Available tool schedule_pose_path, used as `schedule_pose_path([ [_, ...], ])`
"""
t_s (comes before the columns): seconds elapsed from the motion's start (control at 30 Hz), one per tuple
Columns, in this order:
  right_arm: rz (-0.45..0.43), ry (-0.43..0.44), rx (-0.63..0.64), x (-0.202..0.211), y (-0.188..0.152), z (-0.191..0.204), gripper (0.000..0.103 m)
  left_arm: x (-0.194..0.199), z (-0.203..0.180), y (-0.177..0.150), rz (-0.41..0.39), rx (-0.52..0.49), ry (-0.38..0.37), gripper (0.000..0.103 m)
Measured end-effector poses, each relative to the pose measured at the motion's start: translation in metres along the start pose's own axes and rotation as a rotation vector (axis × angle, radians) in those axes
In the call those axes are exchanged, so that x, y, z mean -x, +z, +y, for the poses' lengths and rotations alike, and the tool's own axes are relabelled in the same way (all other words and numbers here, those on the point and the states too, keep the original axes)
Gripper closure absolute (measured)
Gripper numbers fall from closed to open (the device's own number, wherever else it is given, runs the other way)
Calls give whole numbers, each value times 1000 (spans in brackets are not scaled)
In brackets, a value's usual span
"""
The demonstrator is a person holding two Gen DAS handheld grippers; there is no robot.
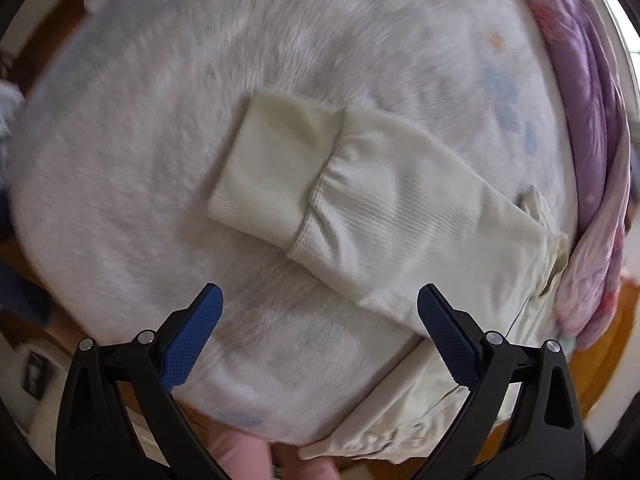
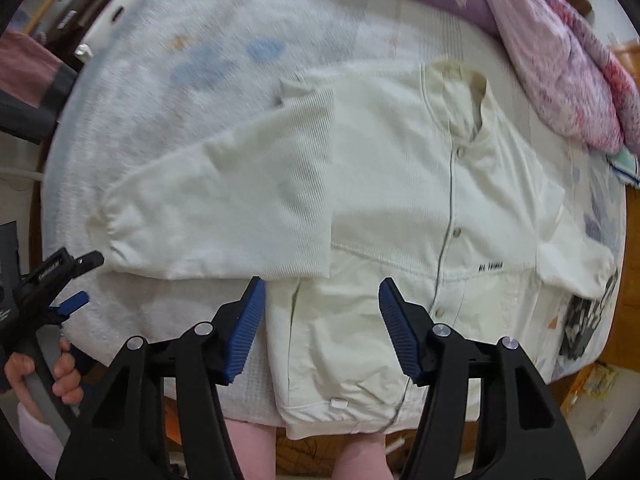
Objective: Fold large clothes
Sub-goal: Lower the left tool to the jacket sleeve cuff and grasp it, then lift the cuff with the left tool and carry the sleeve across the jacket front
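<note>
Cream jacket [image 2: 400, 200] lies front-up and buttoned on the bed [image 2: 168, 128], collar away from the person. Its sleeve [image 1: 360, 208] stretches sideways, the cuff [image 1: 268, 168] just ahead of the left gripper [image 1: 320, 344], the nearer one. Both grippers' fingers are spread and empty, the right gripper [image 2: 322, 328] over the hem [image 2: 340, 420].

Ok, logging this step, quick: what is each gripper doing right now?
Left gripper: open, holding nothing, above the jacket sleeve.
Right gripper: open, holding nothing, over the jacket.
</note>
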State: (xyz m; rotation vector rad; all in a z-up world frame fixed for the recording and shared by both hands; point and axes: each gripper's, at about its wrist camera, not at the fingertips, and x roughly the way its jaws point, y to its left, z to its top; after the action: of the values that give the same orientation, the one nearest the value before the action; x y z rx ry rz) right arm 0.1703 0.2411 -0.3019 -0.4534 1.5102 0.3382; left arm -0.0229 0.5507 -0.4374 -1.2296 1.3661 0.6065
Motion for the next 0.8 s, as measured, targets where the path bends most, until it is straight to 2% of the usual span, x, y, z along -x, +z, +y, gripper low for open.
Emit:
schedule_pose_path([
  [0.1,46,-13,-27,-15,-4,-9,40,-32,17,15,38,110,-60,6],
  [0.17,62,-36,-32,-21,-9,-14,40,-40,23,25,21,162,-75,13],
  [0.2,64,-44,-33,-22,-11,-15,39,-41,24,29,9,179,-78,22],
  [0.27,70,-60,-31,-25,-15,-22,37,-45,28,38,-5,224,-77,23],
  [0.37,79,-76,-42,-31,-19,-33,36,-55,33,47,7,299,-53,31],
  [0.4,83,-77,-47,-33,-20,-34,36,-56,35,47,-1,317,-50,34],
  [0.43,83,-75,-54,-35,-20,-37,36,-55,36,46,-16,329,-47,42],
  [0.47,81,-73,-60,-38,-19,-40,36,-50,36,42,-49,335,-41,48],
  [0.53,87,-69,-61,-44,-17,-47,36,-37,27,38,-99,261,-11,74],
  [0.57,88,-66,-58,-47,-16,-49,36,-30,22,37,-115,226,13,77],
  [0.63,80,-56,-49,-51,-11,-54,36,-2,11,34,-191,171,92,96],
  [0.7,64,-44,-42,-53,-5,-58,36,28,5,32,-281,154,206,96],
  [0.8,40,-8,-49,-59,7,-64,37,83,4,35,-427,161,195,97],
])
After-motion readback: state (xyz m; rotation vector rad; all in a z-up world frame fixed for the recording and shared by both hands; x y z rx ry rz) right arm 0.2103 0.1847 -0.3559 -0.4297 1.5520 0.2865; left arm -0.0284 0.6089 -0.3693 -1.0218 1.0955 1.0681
